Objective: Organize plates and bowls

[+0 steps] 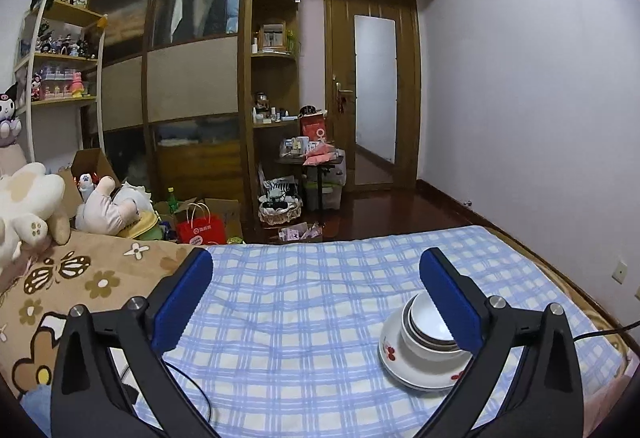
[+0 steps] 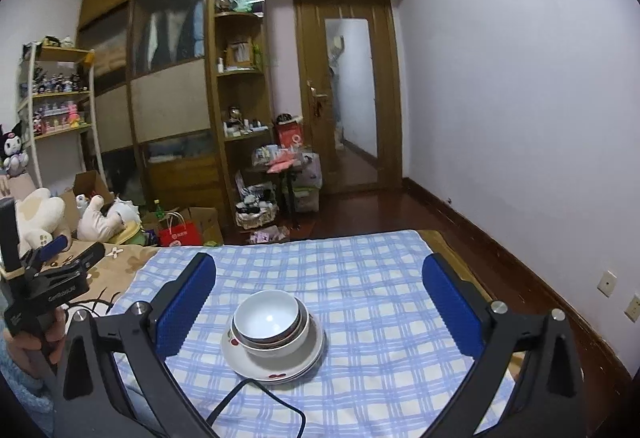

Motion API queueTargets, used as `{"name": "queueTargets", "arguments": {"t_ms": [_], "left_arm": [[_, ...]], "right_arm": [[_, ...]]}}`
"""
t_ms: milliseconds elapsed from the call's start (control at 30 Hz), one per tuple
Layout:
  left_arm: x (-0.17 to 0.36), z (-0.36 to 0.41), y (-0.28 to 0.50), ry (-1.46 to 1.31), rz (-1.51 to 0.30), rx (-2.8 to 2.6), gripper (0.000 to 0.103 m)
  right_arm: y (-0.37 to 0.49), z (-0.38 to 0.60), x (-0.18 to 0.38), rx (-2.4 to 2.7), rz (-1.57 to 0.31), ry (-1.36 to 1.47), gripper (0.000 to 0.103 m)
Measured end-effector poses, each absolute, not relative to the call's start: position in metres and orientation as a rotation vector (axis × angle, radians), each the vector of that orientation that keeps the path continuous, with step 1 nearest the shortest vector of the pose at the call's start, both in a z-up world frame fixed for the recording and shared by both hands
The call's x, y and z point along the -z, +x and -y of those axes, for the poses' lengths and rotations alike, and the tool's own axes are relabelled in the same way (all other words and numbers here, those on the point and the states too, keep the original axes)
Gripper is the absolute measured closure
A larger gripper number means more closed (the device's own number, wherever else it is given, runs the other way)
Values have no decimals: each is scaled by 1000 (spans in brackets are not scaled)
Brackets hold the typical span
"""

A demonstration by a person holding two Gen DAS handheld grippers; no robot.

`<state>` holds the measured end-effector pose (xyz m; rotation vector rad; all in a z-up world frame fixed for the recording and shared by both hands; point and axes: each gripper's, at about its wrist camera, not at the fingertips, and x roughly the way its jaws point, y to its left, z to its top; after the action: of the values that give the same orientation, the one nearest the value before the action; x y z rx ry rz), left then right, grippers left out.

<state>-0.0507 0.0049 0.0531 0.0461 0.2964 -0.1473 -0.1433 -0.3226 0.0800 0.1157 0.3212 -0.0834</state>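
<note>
White bowls (image 2: 267, 322) sit nested on stacked white plates (image 2: 276, 360) with red flower marks, on a blue-checked blanket (image 2: 360, 278) over a bed. In the left wrist view the bowls (image 1: 428, 326) and plates (image 1: 400, 366) lie at lower right, partly behind my right-hand finger. My left gripper (image 1: 316, 298) is open and empty, to the left of the stack. My right gripper (image 2: 320, 302) is open and empty, above and behind the stack. The left gripper also shows at the left edge of the right wrist view (image 2: 52, 258).
A brown flowered quilt (image 1: 80, 278) and plush toys (image 1: 28, 206) lie at the left of the bed. A black cable (image 2: 256, 398) runs across the blanket near the plates. Wardrobe, shelves, bags and a door stand beyond the bed.
</note>
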Motion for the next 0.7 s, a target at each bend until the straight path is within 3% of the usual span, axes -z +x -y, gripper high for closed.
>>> {"name": "queueTargets", "arguments": {"t_ms": [700], "left_arm": [[10, 18, 9, 72, -370, 76, 1]], "right_arm": [[-82, 332, 2, 129, -391, 178, 0]]}}
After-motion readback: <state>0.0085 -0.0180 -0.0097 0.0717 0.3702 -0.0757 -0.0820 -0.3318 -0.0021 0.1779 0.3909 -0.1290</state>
